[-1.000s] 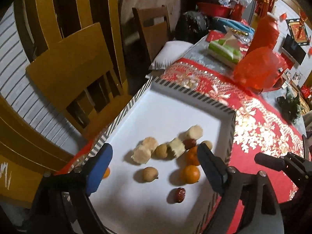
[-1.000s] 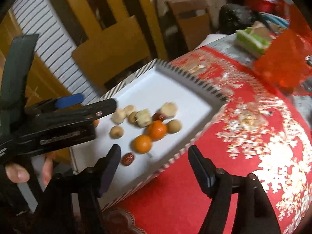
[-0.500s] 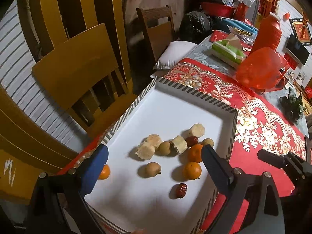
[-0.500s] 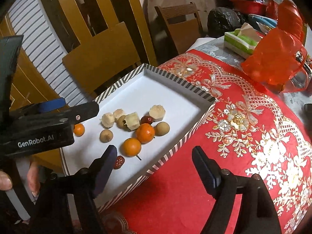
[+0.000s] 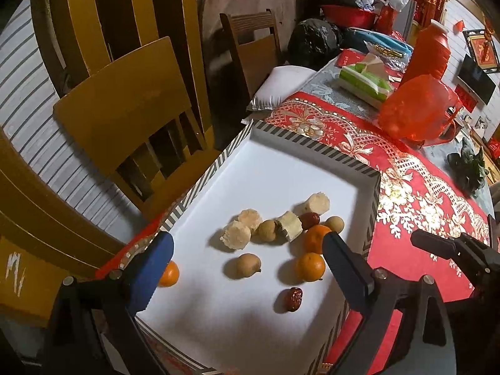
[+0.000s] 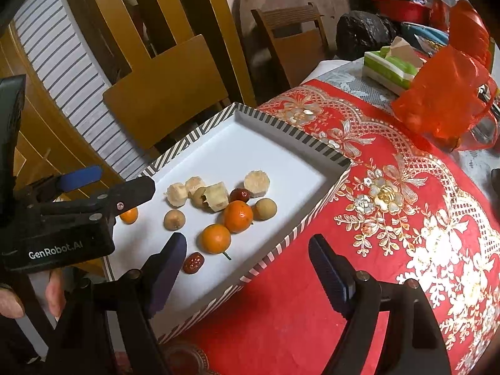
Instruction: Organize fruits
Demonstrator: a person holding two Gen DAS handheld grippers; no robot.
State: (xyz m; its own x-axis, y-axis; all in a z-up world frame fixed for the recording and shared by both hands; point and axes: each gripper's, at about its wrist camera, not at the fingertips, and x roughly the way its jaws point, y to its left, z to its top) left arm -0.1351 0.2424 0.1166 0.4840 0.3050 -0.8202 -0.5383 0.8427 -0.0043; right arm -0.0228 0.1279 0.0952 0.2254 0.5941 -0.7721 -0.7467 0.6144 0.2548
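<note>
A white tray with a striped rim [image 5: 315,150] [image 6: 293,131] holds mixed fruit: three oranges, one at the left edge [image 5: 168,274] and two together [image 5: 310,266] [image 6: 238,215], brown longans [image 5: 247,265] [image 6: 174,219], pale cut sugarcane pieces [image 5: 236,234] [image 6: 216,196] and two red dates [image 5: 293,298] [image 6: 193,262]. My left gripper [image 5: 247,262] is open and empty above the tray's near half. My right gripper [image 6: 247,265] is open and empty over the tray's near right rim. The left gripper also shows in the right wrist view [image 6: 106,187].
The tray sits on a red and gold tablecloth [image 6: 390,218]. A red plastic bag [image 5: 418,109], a green tissue pack [image 5: 365,82] and a red bottle [image 5: 428,53] stand farther back. Wooden chairs [image 5: 125,106] stand beside the table's left edge.
Both grippers have pulled back and up a little from the tray, so the fruit sits farther from the fingers. Both stay open. No fruit has moved.
</note>
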